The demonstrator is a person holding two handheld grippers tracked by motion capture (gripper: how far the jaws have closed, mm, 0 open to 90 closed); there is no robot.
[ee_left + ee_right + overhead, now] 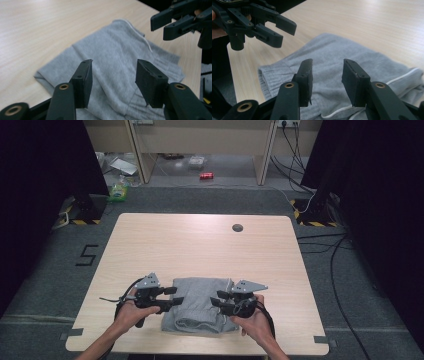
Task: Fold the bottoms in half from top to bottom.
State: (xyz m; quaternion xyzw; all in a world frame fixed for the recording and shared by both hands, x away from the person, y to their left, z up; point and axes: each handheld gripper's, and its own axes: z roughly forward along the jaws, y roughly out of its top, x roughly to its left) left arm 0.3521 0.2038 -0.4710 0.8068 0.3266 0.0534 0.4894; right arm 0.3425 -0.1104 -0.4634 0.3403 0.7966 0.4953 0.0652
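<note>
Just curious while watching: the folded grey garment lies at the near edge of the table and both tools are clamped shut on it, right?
Not quite. Both tools, left and right, are open above the grey garment, as each gripper view shows. It does lie near the table's near edge.

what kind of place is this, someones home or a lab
Most likely a lab or recording studio, not a home: a bare wooden table flanked by black curtains, hazard-striped stand bases on grey carpet, and loose cables across the floor.

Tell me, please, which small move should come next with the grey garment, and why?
Probably lower both tongs onto the folded grey garment and close them. The left tongs and right tongs hang open above it, holding nothing, one over each side.
</note>
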